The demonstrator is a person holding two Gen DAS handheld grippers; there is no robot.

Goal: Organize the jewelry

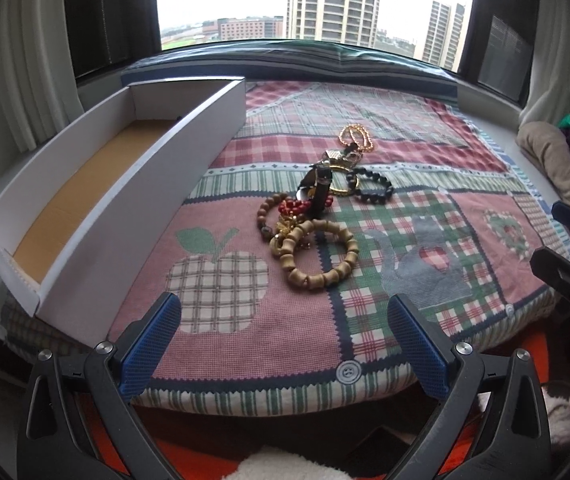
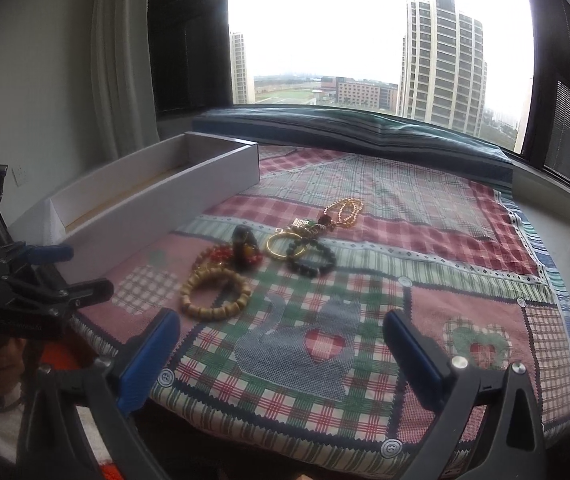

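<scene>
Left wrist view: the left tongs (image 1: 285, 340) are held wide apart, nothing caught between the blue pads (image 1: 153, 344), poised over the near edge of the patchwork quilt (image 1: 221, 280). The jewelry pile is taken as the landmark, and it is seen lying in a loose heap on the quilt, ahead of the tongs and well apart from them. At the near end of the pile a chunky wooden bead bracelet (image 1: 317, 256) is laid flat; just behind it a smaller brown bead bracelet (image 1: 265, 212) and a cluster of red beads (image 1: 297, 206) are tangled together, with a dark strap (image 1: 321, 192) propped across them. Further back a black bead bracelet (image 1: 373, 186) is found overlapping a gold ring (image 1: 339, 184), and at the far end a gold bead chain (image 1: 357, 138) is spread out. To the left of the pile, a long white box (image 1: 125, 200) is set open, its brown floor showing and nothing visible inside. Beyond the pile a window (image 1: 317, 0) with tower blocks is framed.

Right wrist view: the right tongs (image 2: 281, 344) are likewise spread open and empty, held short of the pile, which is seen ahead and to the left. The left tongs (image 2: 69, 276) are glimpsed left of the pile, beside the near end of the white box (image 2: 157, 208).
</scene>
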